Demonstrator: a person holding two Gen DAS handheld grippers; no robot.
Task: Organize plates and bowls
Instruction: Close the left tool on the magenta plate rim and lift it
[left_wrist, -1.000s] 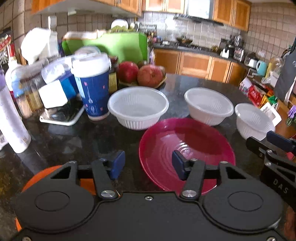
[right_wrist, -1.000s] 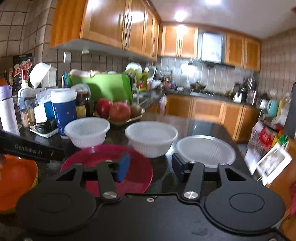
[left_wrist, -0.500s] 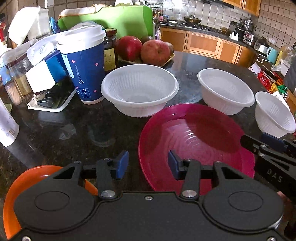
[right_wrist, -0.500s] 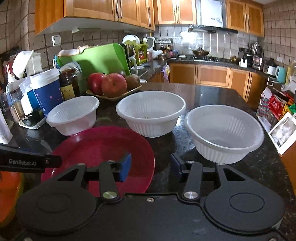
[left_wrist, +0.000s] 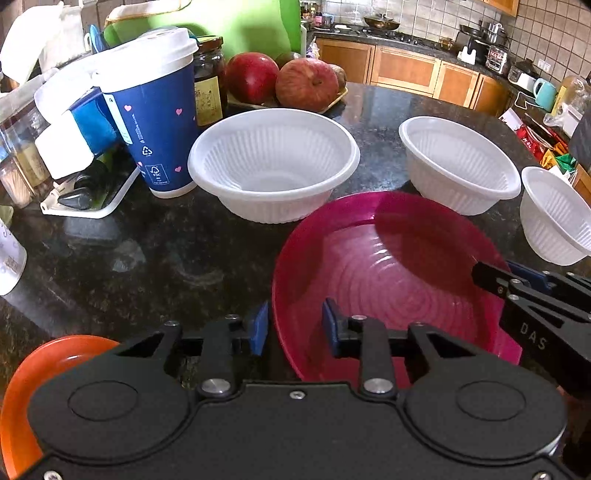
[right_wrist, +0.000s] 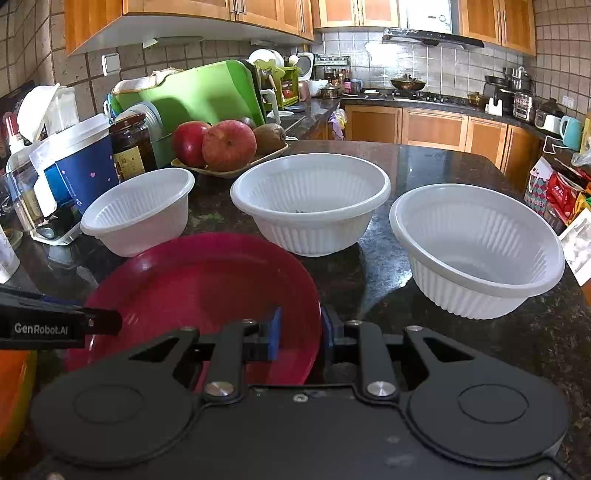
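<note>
With both claws set on opposite edges of one dish, my left gripper (left_wrist: 291, 326) straddles the near left rim of the round, ribbed, magenta plastic plate (left_wrist: 388, 273). Its jaws have just been closing and now stand narrow, one blue pad outside the rim and one inside; I cannot tell whether the pads press on the plastic. My right gripper (right_wrist: 300, 334) stands at the plate's near right rim. Its jaws have also just been closing and now pinch that rim between the blue pads, the left pad over the plate's inner face and the right pad outside it.

Just beyond the plate, ahead of my left gripper, stands a ribbed white plastic bowl (left_wrist: 273, 166). A second white ribbed bowl (left_wrist: 458, 162) stands ahead of my right gripper, near the plate's far edge. A third white ribbed bowl (right_wrist: 476, 247) stands to the right of my right gripper, apart from the plate. All three are upright on the dark speckled stone counter (left_wrist: 147, 258).

To the near left of my left gripper lies an orange plate (left_wrist: 40, 369), partly hidden by the gripper body. Further out on the left stands a blue paper cup with a white lid (left_wrist: 151, 110), just beside the first bowl. Behind it are a dark glass jar (left_wrist: 208, 85) and a tray of red apples (left_wrist: 280, 79).
</note>
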